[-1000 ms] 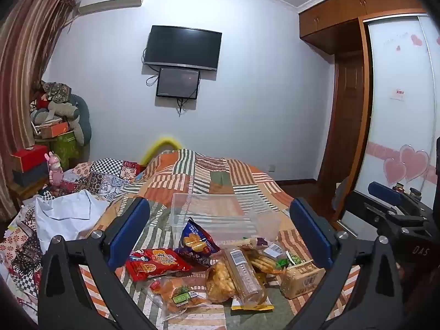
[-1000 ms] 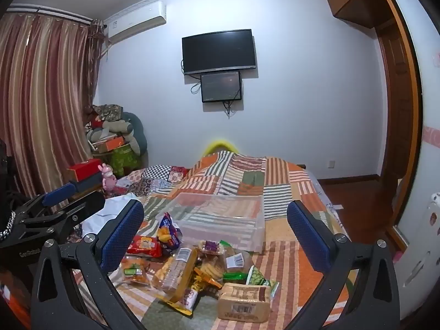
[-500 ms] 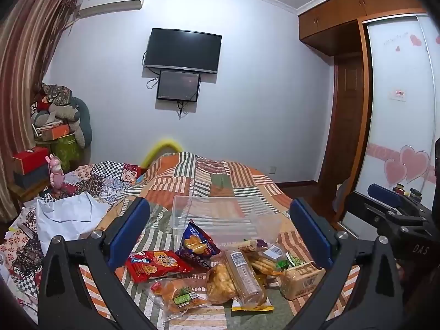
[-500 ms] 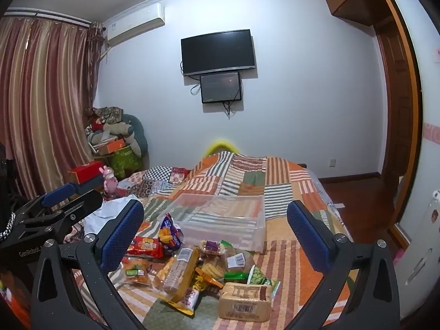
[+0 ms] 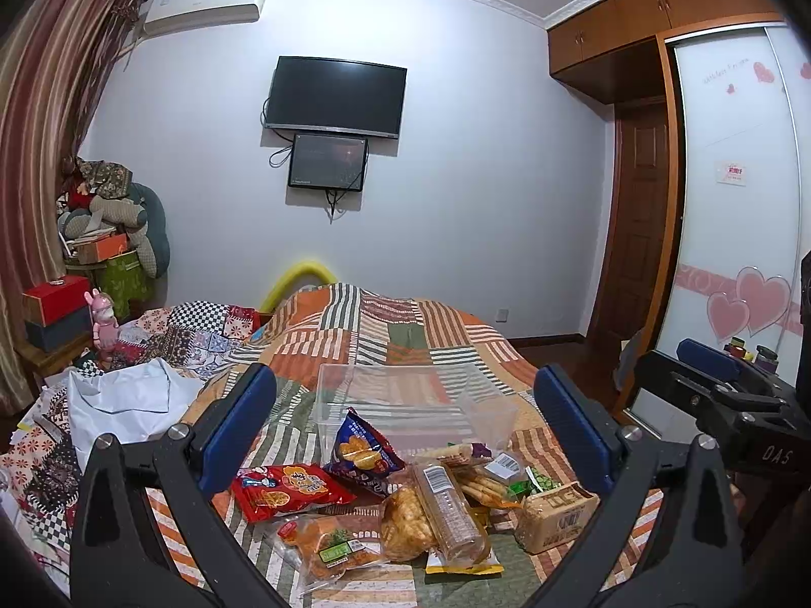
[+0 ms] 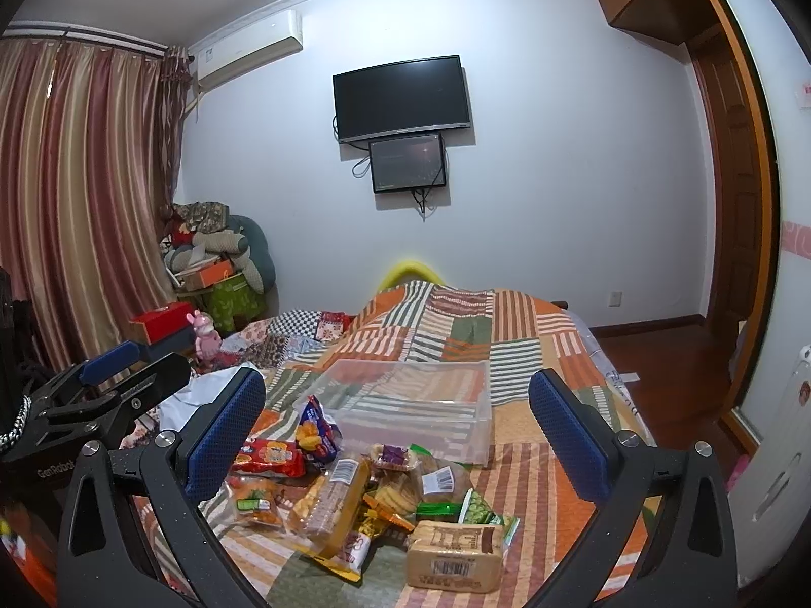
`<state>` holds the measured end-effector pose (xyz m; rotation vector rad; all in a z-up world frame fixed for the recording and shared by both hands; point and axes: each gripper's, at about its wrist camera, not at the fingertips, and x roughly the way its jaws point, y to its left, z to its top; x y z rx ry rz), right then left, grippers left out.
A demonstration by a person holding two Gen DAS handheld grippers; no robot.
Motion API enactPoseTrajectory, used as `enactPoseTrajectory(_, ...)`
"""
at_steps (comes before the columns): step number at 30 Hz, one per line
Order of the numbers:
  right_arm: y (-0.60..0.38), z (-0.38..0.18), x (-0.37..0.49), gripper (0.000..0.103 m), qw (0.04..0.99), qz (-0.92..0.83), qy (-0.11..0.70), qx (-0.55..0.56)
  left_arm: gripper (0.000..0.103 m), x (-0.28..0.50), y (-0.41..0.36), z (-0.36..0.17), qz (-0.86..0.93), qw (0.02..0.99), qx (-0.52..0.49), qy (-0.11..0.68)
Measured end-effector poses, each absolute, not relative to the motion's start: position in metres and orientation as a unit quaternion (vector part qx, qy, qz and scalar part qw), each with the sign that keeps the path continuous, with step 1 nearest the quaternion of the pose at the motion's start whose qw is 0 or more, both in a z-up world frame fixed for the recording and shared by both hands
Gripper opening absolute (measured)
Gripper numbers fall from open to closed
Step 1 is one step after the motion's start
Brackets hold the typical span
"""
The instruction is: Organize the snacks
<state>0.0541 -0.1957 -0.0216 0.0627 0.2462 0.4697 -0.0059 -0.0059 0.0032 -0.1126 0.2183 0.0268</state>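
Pale wall point(image 5: 481, 192) at the back, carrying a dark television point(image 5: 335, 96) with a smaller screen point(image 5: 328, 162) just beneath and an air conditioner point(image 5: 203, 5) high in the left corner beside striped reddish curtains point(image 6: 86, 192). Below, a bed point(image 6: 512, 324) under a patchwork quilt of orange, green and white stripes, with a heap of cushions and boxes point(image 5: 109, 233) piled at the left wall. On the right, a wooden wardrobe point(image 5: 654, 15) with a frosted sliding door bearing pink hearts point(image 5: 750, 304), a brown door point(image 5: 633, 233), and dark wooden floor point(image 6: 659, 349).
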Motion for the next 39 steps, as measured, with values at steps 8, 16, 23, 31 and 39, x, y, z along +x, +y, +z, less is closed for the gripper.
enactPoseTrajectory(8, -0.1964, -0.0214, 0.0534, 0.103, 0.964, 0.233, 0.121, 0.033, 0.103, -0.0059, -0.0058, 0.0036, 0.014, 0.992, -0.056, 0.109)
enactPoseTrajectory(16, -0.197, -0.0205, 0.0526, 0.103, 0.964, 0.234, 0.12, 0.033, 0.103, -0.0054, -0.0075, 0.0056, 0.015, 0.993, -0.055, 0.108)
enactPoseTrajectory(23, -0.1974, -0.02, 0.0519, 0.103, 0.964, 0.234, 0.119, 0.033, 0.103, -0.0063, -0.008, 0.0069, 0.017, 0.993, -0.054, 0.106)
enactPoseTrajectory(31, -0.1972, -0.0193, 0.0512, 0.103, 0.964, 0.236, 0.119, 0.034, 0.103, -0.0061, -0.0078, 0.0067, 0.016, 0.993, -0.055, 0.106)
enactPoseTrajectory(39, -0.1972, -0.0192, 0.0511, 0.103, 0.964, 0.236, 0.119, 0.034, 0.103, -0.0072, -0.0061, 0.0066, 0.017, 0.993, -0.058, 0.105)
